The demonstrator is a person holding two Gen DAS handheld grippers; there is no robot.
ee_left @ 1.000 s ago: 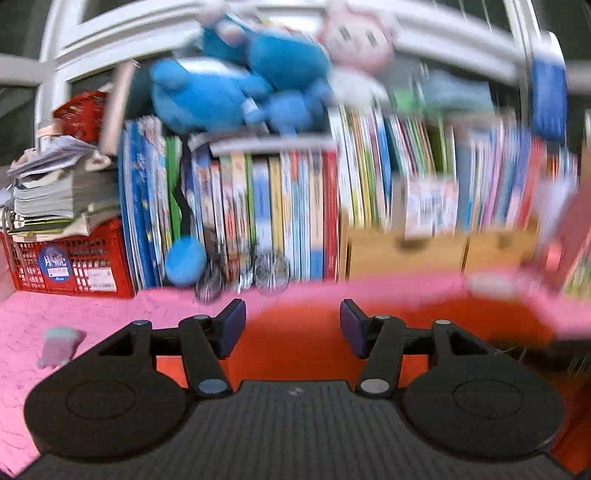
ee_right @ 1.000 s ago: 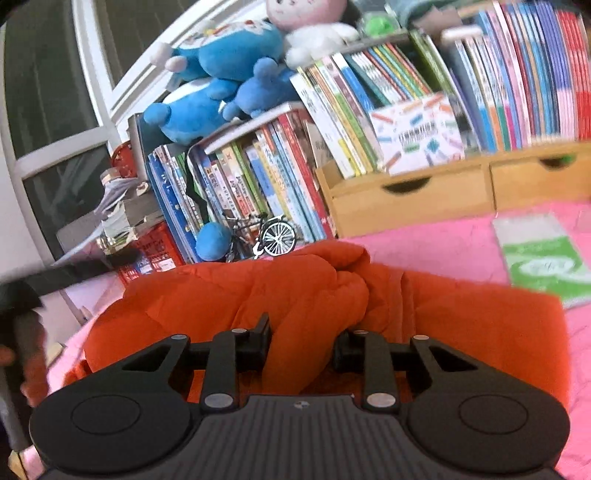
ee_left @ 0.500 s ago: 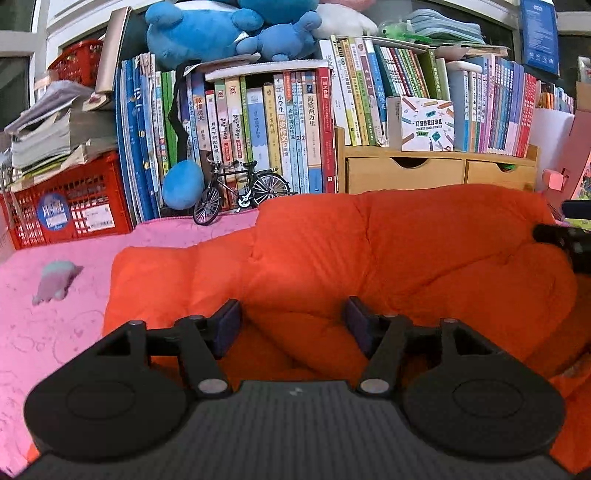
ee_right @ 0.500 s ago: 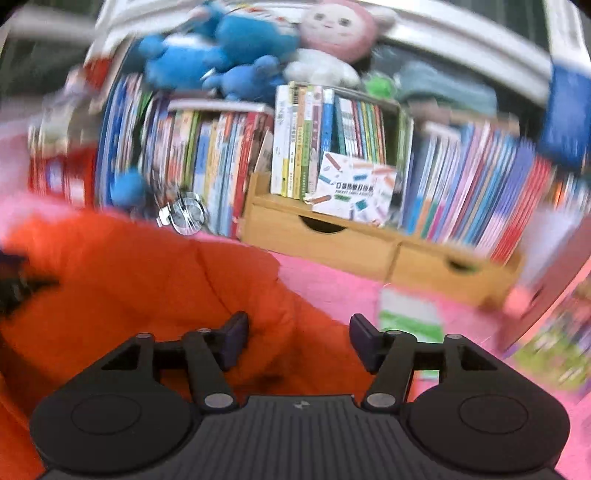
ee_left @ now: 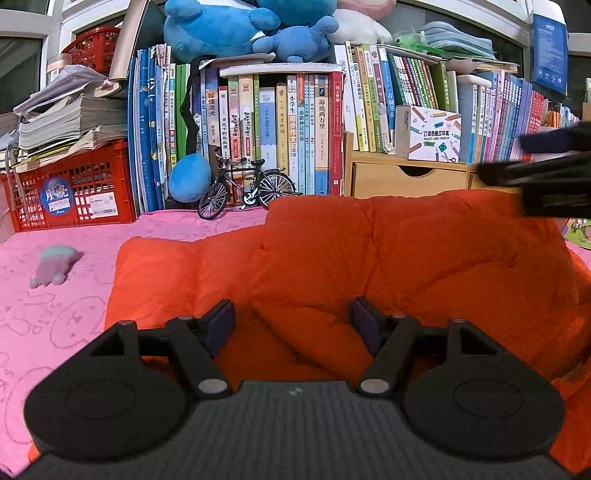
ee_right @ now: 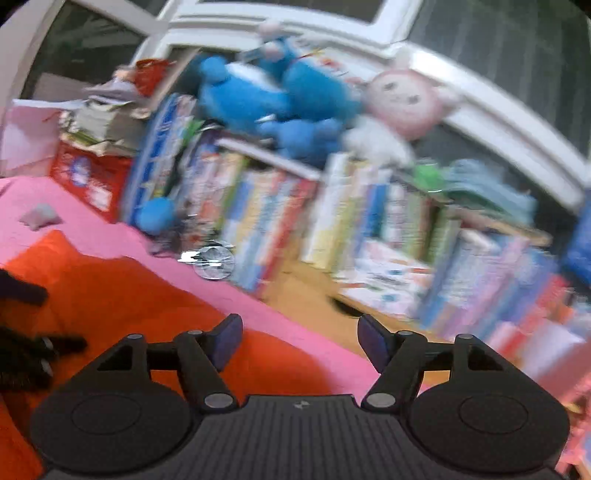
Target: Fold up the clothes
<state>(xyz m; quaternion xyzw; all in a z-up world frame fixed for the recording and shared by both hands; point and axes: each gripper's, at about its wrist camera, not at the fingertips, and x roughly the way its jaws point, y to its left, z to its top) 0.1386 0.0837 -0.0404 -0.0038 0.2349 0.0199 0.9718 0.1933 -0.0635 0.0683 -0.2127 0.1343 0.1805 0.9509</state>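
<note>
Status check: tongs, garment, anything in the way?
Both tongs, left and right, open, just widened, gripping nothing. Orange padded garment bunched on pink sheet. Nothing obstructing.

The left wrist view sits low and close over the orange padded garment point(ee_left: 369, 266), looking level-on toward the bookshelf point(ee_left: 295, 122) across the pink cover point(ee_left: 55, 302). The right wrist view is tilted and blurred, looking from further right at the same bookshelf point(ee_right: 295, 214). Both share the blue plush toys point(ee_left: 236, 29) point(ee_right: 266, 99), red crate point(ee_left: 70, 188) and garment point(ee_right: 110, 295).

Left tongs point(ee_left: 291, 321) just opening, right tongs point(ee_right: 297, 338) likewise, tilted
</note>
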